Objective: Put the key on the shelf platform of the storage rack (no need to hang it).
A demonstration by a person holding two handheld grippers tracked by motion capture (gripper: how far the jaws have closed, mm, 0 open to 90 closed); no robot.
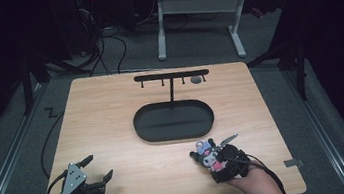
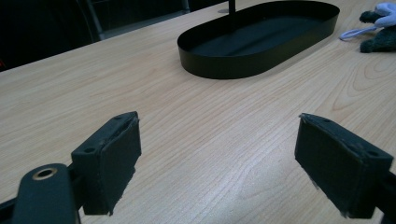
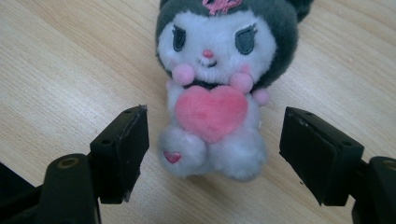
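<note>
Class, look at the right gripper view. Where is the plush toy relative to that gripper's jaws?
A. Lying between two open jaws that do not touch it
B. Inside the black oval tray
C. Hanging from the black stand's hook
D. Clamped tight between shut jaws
A: in the right gripper view the plush toy lies on the wooden table between the right gripper and its wide-open jaws, with a gap showing on each side.

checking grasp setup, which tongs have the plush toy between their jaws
The right tongs: their open jaws flank the plush toy lying on the table. The left tongs are open over bare wood.
</note>
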